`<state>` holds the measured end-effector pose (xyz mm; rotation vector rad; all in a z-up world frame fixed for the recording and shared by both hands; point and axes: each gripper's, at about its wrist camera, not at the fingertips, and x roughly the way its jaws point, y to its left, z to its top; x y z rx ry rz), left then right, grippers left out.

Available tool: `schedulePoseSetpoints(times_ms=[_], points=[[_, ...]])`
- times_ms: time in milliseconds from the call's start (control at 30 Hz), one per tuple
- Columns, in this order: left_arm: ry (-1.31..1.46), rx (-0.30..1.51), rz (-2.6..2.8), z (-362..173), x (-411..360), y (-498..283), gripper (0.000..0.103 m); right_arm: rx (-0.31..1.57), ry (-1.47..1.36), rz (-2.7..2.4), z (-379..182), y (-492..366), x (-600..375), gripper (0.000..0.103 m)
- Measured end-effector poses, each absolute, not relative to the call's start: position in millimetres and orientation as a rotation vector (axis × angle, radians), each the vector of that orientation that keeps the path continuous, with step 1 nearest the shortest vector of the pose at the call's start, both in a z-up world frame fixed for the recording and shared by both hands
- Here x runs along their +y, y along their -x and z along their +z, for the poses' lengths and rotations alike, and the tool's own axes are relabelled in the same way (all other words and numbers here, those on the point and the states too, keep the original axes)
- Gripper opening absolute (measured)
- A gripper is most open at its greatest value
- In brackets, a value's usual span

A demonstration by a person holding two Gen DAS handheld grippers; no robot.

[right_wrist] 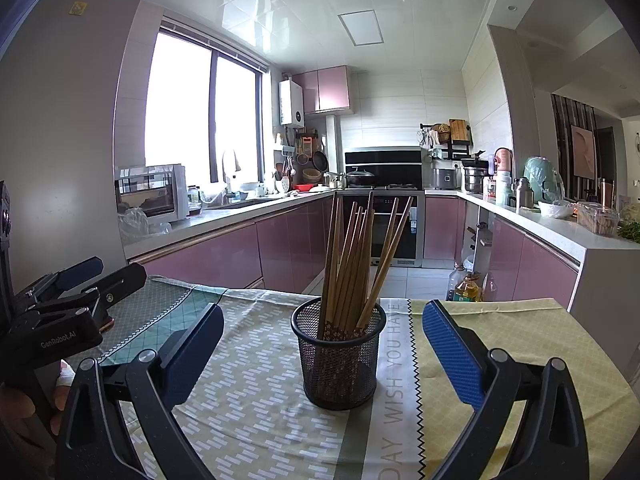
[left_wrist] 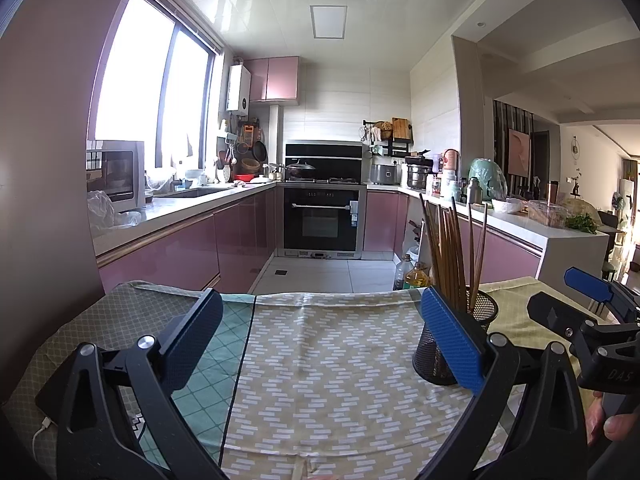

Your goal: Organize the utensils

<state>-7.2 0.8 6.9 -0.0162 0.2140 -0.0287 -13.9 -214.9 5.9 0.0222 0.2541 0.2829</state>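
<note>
**Chopsticks upright in mesh holder, both tongs spread and empty**

Black wire-mesh holder (right_wrist: 339, 354) standing upright at lower centre of the right wrist view, on a patterned tablecloth (right_wrist: 256, 396) covering the table. Bundle of brown wooden chopsticks (right_wrist: 352, 268) inside it, tips down, tops fanned out and leaning slightly right. Right tongs (right_wrist: 323, 344) spread wide, blue pads on either side of the holder, apart from it, gripping nothing. Printed strip of lettering on the cloth running just right of the holder.

In the left wrist view, left tongs (left_wrist: 320, 330) likewise spread wide and empty, above bare cloth at lower centre. Same holder (left_wrist: 456, 340) at lower right of that frame, partly hidden behind the right-hand blue pad; contact with it impossible to tell. Right tongs visible again at the far right edge (left_wrist: 560, 300).

Pink kitchen cabinets (right_wrist: 216, 256), oven (left_wrist: 322, 220) and bright window (right_wrist: 200, 108) in the background, well beyond the table.
</note>
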Motion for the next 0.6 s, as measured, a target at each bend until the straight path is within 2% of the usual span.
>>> schedulePoseSetpoints(times_ms=[600], points=[[0.020, 0.213, -0.026, 7.8, -0.2, 7.1, 0.098, 0.255, -0.027, 0.279, 5.6, 13.5, -215.2, 0.096]])
